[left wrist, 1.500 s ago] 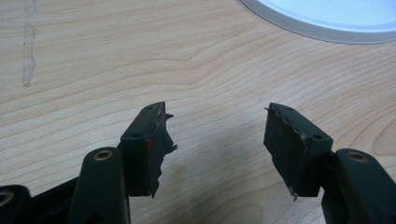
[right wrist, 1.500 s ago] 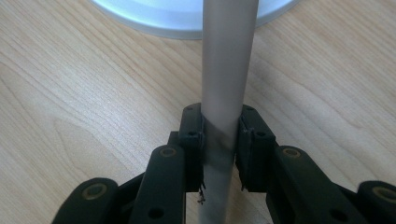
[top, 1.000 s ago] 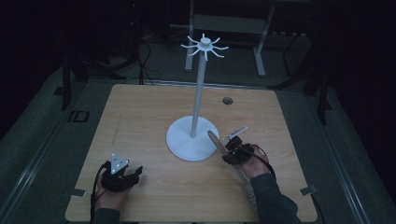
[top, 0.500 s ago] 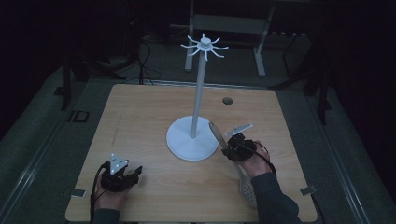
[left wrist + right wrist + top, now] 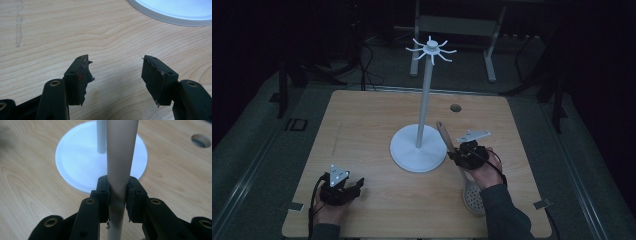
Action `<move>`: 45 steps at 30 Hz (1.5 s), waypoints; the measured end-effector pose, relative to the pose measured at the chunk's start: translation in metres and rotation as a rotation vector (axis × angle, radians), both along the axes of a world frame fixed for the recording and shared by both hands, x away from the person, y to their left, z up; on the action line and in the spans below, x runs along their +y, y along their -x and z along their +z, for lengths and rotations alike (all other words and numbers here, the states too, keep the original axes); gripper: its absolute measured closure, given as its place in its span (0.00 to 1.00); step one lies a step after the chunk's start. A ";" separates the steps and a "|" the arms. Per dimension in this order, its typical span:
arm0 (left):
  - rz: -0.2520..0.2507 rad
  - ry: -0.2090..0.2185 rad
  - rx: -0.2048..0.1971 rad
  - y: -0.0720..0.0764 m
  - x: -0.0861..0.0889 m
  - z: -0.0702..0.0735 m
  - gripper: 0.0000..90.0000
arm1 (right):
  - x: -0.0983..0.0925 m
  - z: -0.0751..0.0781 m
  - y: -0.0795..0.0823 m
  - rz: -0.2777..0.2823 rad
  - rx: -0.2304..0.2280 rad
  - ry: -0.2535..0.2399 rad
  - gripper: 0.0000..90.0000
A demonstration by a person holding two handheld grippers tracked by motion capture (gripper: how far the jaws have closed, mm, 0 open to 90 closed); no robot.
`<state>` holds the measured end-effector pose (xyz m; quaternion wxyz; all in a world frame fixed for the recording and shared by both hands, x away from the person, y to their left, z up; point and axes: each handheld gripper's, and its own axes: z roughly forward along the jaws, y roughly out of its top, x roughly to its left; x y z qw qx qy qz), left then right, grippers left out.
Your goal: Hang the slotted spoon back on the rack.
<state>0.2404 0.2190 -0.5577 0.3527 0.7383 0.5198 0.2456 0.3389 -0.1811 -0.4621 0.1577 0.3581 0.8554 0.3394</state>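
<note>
The left tongs [image 5: 343,186] rest near the counter's [image 5: 362,125] front left corner, jaws spread wide over bare wood and holding nothing. At centre stands the white rack [image 5: 426,100], a round base, a thin post and a crown of hooks. The right tongs [image 5: 466,152] are clamped on the handle of a slotted spoon [image 5: 474,196], whose head lies near the front edge. To hang it well, probably keep the grip firm and tilt the handle up toward a hook. The pale wood has a cable hole [image 5: 455,107]; the room beyond is dark.
</note>
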 end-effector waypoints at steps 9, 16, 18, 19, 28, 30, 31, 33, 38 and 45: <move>0.002 0.000 0.000 0.000 0.000 0.000 0.44 | -0.003 0.011 0.004 -0.005 -0.091 -0.066 0.83; 0.001 -0.003 0.001 0.000 0.000 0.000 0.44 | -0.001 0.019 0.006 0.005 -0.137 -0.096 0.83; 0.001 -0.005 0.000 0.000 0.000 0.000 0.44 | 0.000 0.020 0.006 0.004 -0.144 -0.107 0.83; 0.001 -0.004 0.000 0.000 0.000 0.000 0.44 | 0.000 0.021 0.006 0.004 -0.148 -0.110 0.83; -0.001 -0.006 0.002 0.000 0.000 0.000 0.44 | 0.005 0.030 0.009 0.013 -0.190 -0.148 0.83; 0.000 -0.004 0.001 0.000 0.000 0.000 0.44 | 0.006 0.032 0.009 0.017 -0.199 -0.156 0.83; 0.000 -0.004 0.000 0.000 0.000 0.000 0.44 | 0.006 0.033 0.009 0.018 -0.201 -0.161 0.83; 0.002 -0.004 0.000 0.000 0.000 0.000 0.44 | 0.007 0.034 0.010 0.017 -0.208 -0.166 0.83; 0.002 -0.003 0.000 0.000 0.000 0.000 0.44 | 0.010 0.036 0.011 0.017 -0.224 -0.186 0.83; 0.002 0.000 -0.002 0.000 0.000 0.000 0.44 | 0.012 0.041 0.012 0.017 -0.244 -0.205 0.83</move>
